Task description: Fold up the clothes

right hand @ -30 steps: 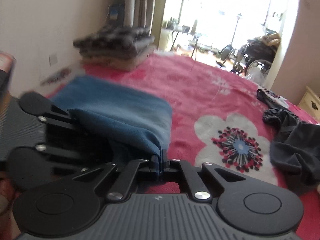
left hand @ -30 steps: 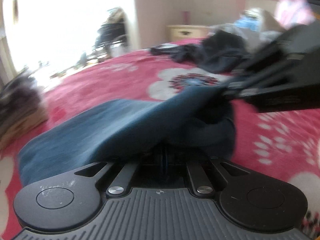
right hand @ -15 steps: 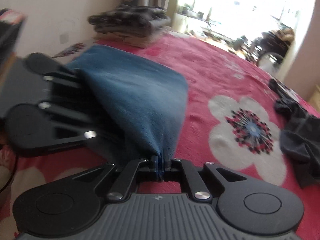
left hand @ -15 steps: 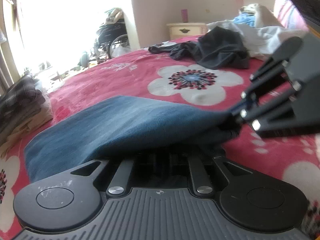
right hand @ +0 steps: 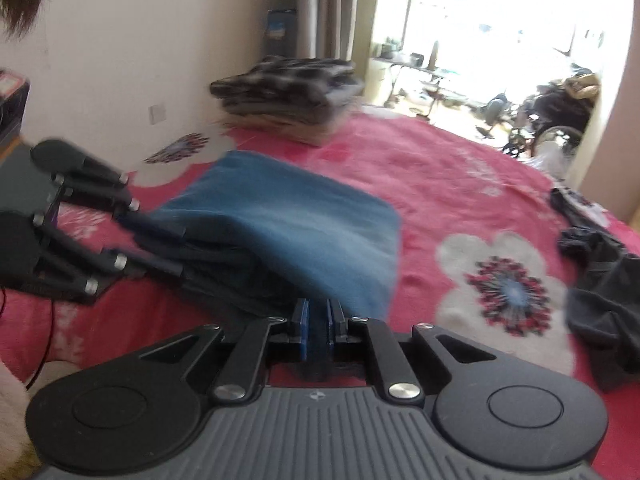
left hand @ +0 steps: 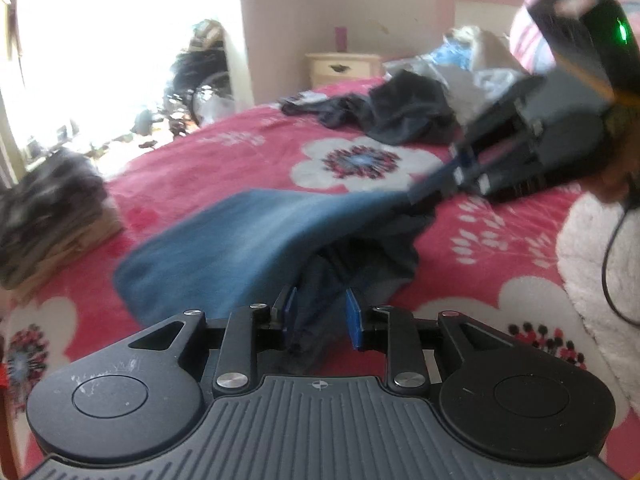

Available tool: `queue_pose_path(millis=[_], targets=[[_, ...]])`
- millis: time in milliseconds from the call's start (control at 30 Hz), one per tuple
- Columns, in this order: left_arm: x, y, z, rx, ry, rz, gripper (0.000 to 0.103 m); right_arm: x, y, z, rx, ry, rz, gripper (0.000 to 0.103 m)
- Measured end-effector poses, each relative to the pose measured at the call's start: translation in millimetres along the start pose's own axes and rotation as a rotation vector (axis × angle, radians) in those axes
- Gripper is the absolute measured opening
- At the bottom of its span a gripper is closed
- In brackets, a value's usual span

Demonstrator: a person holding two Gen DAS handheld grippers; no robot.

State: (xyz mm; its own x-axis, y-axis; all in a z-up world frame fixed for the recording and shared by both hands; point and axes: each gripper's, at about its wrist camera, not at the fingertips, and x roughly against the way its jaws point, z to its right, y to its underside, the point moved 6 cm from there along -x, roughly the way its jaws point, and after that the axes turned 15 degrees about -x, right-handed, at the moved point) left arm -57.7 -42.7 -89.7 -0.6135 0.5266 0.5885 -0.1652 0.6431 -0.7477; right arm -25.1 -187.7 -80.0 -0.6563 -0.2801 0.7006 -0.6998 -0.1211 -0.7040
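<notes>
A blue garment [left hand: 248,248] lies folded on the red floral bedspread [left hand: 240,152], its near edge raised. My left gripper [left hand: 320,316] is opening: its blue pads stand apart, and a dark fold of the garment hangs loosely between them. At the right, my right gripper [left hand: 448,184] pinches the garment's far corner. In the right wrist view the right gripper [right hand: 318,326] is shut on a fold of the blue garment [right hand: 304,232]. There the left gripper [right hand: 180,252] reaches into the garment's left edge.
A stack of folded clothes [left hand: 52,208] [right hand: 288,96] sits by the wall. Dark unfolded clothes [left hand: 400,112] [right hand: 600,292] lie farther up the bed, with a pale heap of clothes [left hand: 472,64] and a nightstand [left hand: 344,66] behind. A person's hand [left hand: 616,176] holds the right gripper.
The left gripper's jaws have parted and it has drawn back and up from the garment, so its pads now show. The right gripper still pinches its corner, its pads slightly wider apart.
</notes>
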Motion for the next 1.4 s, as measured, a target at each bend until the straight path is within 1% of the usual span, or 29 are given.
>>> queue_pose_path(millis=[33, 100, 200, 300, 400, 467, 500, 567, 633, 767, 800, 833, 867, 900, 1033, 1133, 1167, 1200, 1233, 1300, 1367, 1400], targets=[[1, -2, -3, 0.0, -0.016, 0.008, 0.029, -7, 3, -3, -0.004, 0.01, -0.023, 0.01], [-4, -6, -4, -0.031, -0.052, 0.023, 0.035, -22, 8, -5, -0.009, 0.067, -0.054, 0.01], [-18, -16, 4, -0.123, -0.09, 0.052, 0.039, -35, 9, -5, -0.014, 0.167, -0.055, 0.01], [-37, -23, 13, -0.18, -0.094, 0.057, 0.04, -23, 6, -9, -0.076, 0.148, -0.033, 0.01], [-52, -29, 19, -0.228, -0.096, 0.061, 0.04, -6, 7, 2, -0.118, 0.203, -0.015, 0.01], [-60, -30, 20, -0.247, -0.098, 0.055, 0.04, 2, 9, 17, -0.166, 0.236, -0.011, 0.014], [-63, -29, 20, -0.251, -0.095, 0.052, 0.04, 3, 11, 24, -0.188, 0.247, -0.016, 0.021], [-68, -30, 21, -0.263, -0.088, 0.048, 0.04, 1, 16, 37, -0.226, 0.261, -0.04, 0.022], [-71, -32, 24, -0.278, -0.079, 0.048, 0.04, -2, 18, 48, -0.296, 0.237, -0.057, 0.022], [-79, -41, 29, -0.291, -0.055, 0.051, 0.04, -6, 26, 67, -0.492, 0.159, -0.062, 0.022], [-81, -44, 29, -0.286, -0.044, 0.053, 0.04, -6, 27, 70, -0.52, 0.146, -0.052, 0.02], [-83, -46, 29, -0.278, -0.033, 0.053, 0.04, -6, 27, 74, -0.548, 0.131, -0.037, 0.012], [-85, -48, 30, -0.269, -0.02, 0.053, 0.04, -7, 26, 78, -0.579, 0.116, -0.019, 0.008], [-86, -51, 30, -0.26, -0.006, 0.053, 0.04, -6, 24, 81, -0.614, 0.1, 0.003, 0.002], [-89, -58, 28, -0.229, 0.028, 0.046, 0.04, 0, 19, 100, -0.788, 0.014, 0.096, 0.0], [-92, -61, 24, -0.19, 0.045, 0.04, 0.04, 1, 21, 108, -0.872, -0.045, 0.116, 0.0], [-93, -61, 23, -0.18, 0.05, 0.04, 0.037, 3, 21, 109, -0.883, -0.054, 0.123, 0.0], [-95, -62, 23, -0.172, 0.053, 0.041, 0.032, 5, 22, 109, -0.889, -0.058, 0.133, 0.0], [-96, -62, 22, -0.164, 0.057, 0.041, 0.03, 8, 23, 112, -0.91, -0.056, 0.14, 0.0], [-97, -63, 21, -0.15, 0.061, 0.047, 0.019, 14, 30, 121, -0.982, -0.044, 0.149, 0.0], [-96, -64, 19, -0.131, 0.057, 0.061, 0.009, 12, 39, 128, -1.061, -0.084, 0.12, 0.001], [-94, -65, 18, -0.114, 0.055, 0.067, 0.007, 10, 44, 131, -1.098, -0.111, 0.102, 0.001]])
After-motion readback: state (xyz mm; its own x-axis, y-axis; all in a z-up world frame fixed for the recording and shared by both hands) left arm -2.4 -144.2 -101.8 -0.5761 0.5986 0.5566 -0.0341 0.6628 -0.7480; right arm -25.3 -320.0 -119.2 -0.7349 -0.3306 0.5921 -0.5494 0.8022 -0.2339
